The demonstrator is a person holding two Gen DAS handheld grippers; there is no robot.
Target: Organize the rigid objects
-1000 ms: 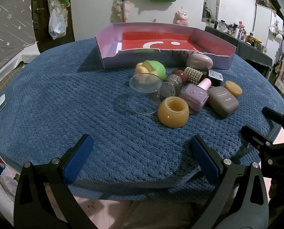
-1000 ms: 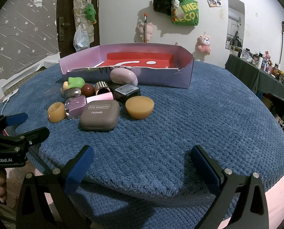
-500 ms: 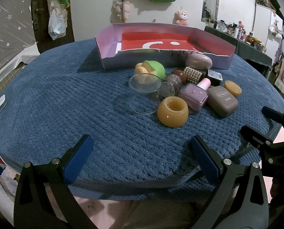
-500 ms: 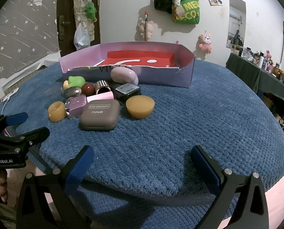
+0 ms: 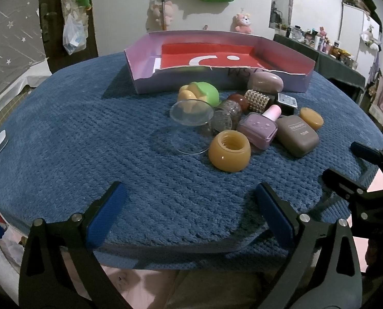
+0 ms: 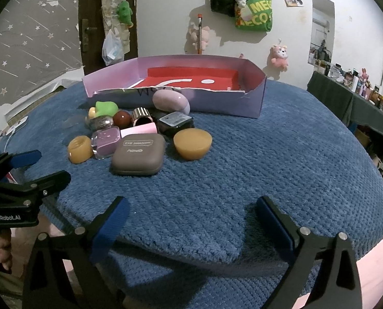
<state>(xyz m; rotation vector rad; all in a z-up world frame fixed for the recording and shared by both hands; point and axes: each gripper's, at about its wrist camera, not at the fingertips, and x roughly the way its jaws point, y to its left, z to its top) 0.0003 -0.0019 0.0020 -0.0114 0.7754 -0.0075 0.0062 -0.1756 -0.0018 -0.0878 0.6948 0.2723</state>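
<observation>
I judge the task barely begun; the purple tray at the far side of the blue-covered table shows only its red floor, and every small thing sits in one cluster just in front of its near wall

Going left to right in the left wrist view: my left gripper hangs at the near table edge, fingers spread wide, nothing between them; then the green and yellow toy nearest the tray, the clear plastic cup lying on its side, the amber ring closest to me, the nail polish bottle, the brown eye-shadow case, and the amber dome at the right end; my right gripper is likewise spread wide and empty, well short of the cluster

The left view alone shows the clear cup plainly; from the right it is a faint smear at the far left of the pile; the right view alone shows the case lid lettering, the dark box with its label, and the mauve oval pebble touching the tray wall; all of it is left to sort
</observation>
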